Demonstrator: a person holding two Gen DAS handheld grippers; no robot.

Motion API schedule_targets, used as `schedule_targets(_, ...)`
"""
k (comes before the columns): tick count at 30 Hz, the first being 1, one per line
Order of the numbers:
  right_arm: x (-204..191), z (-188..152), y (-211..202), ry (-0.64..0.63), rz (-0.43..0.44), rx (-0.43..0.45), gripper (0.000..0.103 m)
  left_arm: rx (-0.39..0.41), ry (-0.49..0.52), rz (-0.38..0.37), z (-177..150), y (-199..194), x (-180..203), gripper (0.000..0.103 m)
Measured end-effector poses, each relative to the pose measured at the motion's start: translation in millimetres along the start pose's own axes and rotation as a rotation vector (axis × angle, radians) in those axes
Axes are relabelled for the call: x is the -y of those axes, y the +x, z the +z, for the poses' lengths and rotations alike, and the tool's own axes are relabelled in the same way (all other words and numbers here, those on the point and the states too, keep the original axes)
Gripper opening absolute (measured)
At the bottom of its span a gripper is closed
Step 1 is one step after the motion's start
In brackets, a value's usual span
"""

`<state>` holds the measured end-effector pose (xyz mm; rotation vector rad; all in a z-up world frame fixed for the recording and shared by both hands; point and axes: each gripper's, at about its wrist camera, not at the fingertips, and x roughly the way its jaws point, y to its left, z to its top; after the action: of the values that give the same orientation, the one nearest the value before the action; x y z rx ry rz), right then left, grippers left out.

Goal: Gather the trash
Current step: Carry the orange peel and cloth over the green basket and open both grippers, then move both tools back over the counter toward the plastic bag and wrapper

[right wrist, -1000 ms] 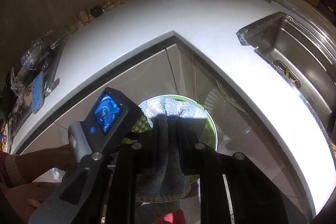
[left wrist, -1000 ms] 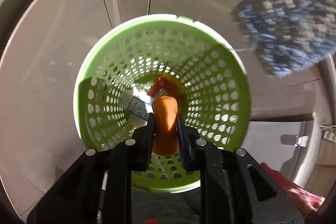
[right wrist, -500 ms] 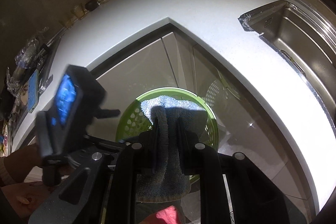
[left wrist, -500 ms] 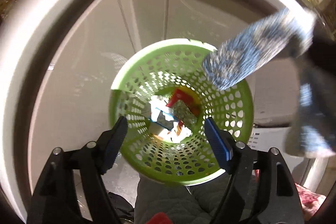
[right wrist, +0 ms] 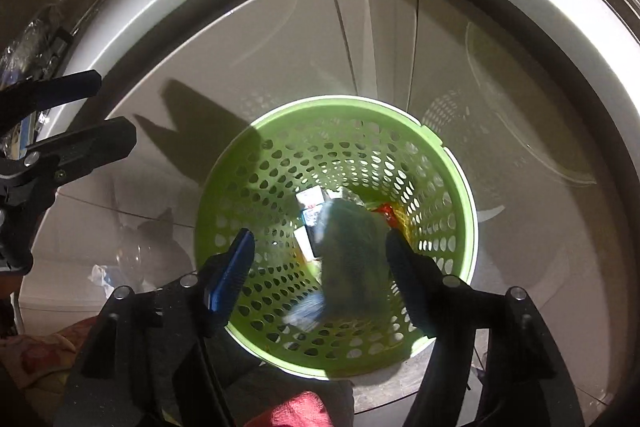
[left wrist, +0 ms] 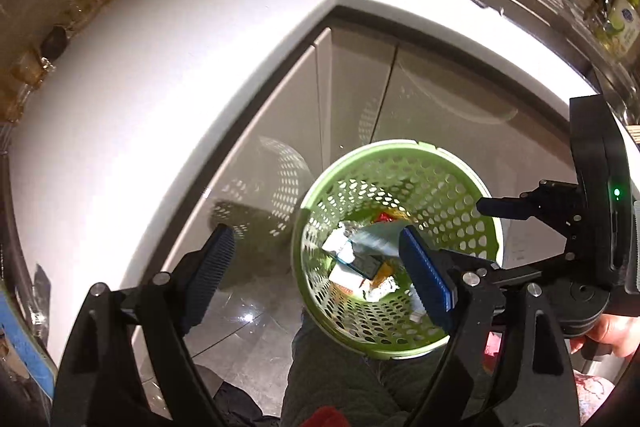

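Right wrist view has the right gripper (right wrist: 320, 263) spread wide, jaws just opened, as the soft, light cloth (right wrist: 352, 259) drops limp into the green basket (right wrist: 452, 155), best pinched by a fold.

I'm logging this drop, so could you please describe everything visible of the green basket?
The green basket is a round, light green tub that looks like plastic, its wall perforated with rows of holes. It stands upright on the floor in front of pale cabinet doors. Inside lie wrappers and a blurred blue cloth. No gripper touches it.
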<state>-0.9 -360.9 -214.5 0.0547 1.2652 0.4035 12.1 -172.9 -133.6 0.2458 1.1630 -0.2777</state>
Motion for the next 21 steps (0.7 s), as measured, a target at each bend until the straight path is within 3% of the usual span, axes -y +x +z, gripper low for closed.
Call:
schedule_targets(2,-1.4,3.1,-6.4,0.001,-0.006,0.014,0.078,0.010,-0.001,0.000,3.5,-0.5,-3.7,0.081)
schedule_targets(8,-9.9,22.9,-44.1,-0.007,-0.039,0.098,0.086,0.055,-0.008,-0.007,20.4,-13.6,-13.1,0.081)
schedule_targets(21,-11.1,101.8,-93.3,0.002,-0.155,0.249,0.091,0.223,-0.002,-0.039,96.6,-47.5,-58.8,0.086)
